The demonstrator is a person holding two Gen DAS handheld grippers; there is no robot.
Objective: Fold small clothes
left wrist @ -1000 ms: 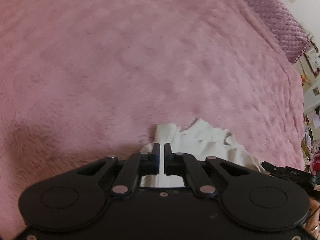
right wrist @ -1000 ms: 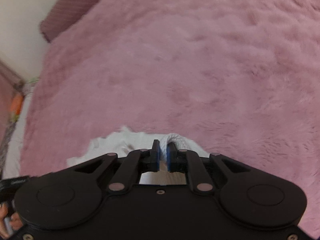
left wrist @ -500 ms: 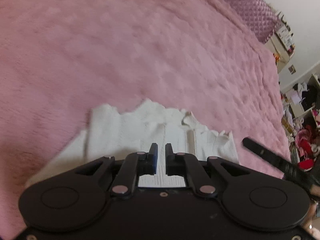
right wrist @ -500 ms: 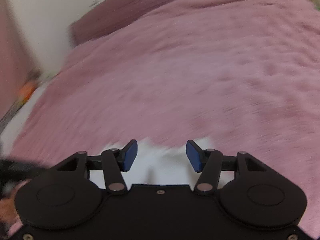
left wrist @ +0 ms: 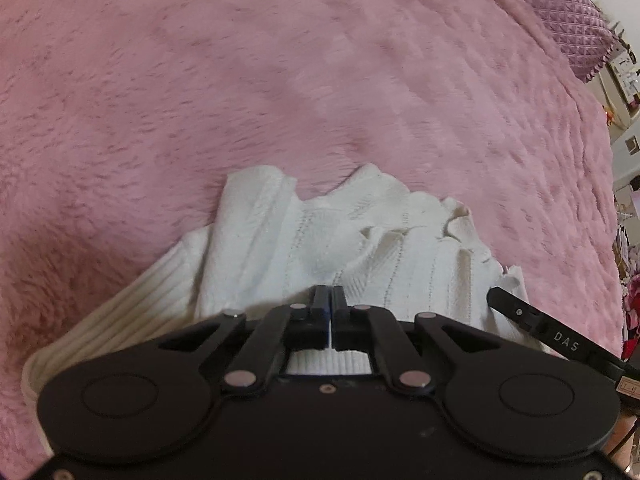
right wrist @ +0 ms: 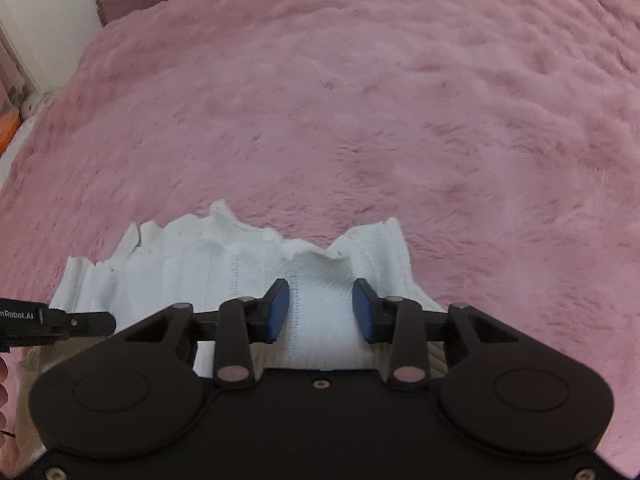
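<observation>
A small white knit garment (left wrist: 300,232) lies rumpled on the pink fluffy blanket (left wrist: 320,80), its ribbed hem toward me. My left gripper (left wrist: 331,298) sits low over the near part with its jaws shut; a thin white sliver of knit shows between the pads. In the right wrist view the same garment (right wrist: 224,264) spreads to the left. My right gripper (right wrist: 320,304) hovers over its right half, jaws apart and closing, with cloth below and between the blue pads but not pressed. Each gripper's finger shows at the edge of the other's view.
The pink blanket (right wrist: 360,120) covers the whole bed beyond the garment. A purple quilted pillow (left wrist: 560,8) lies at the far corner. Shelves and clutter (left wrist: 628,240) stand past the bed's right edge. A fingertip of a hand (right wrist: 2,384) shows at the left.
The garment went from bunched up between both grippers to lying spread on the blanket. The right jaws opened and let it go, then narrowed. Both grippers sank toward the bed.
</observation>
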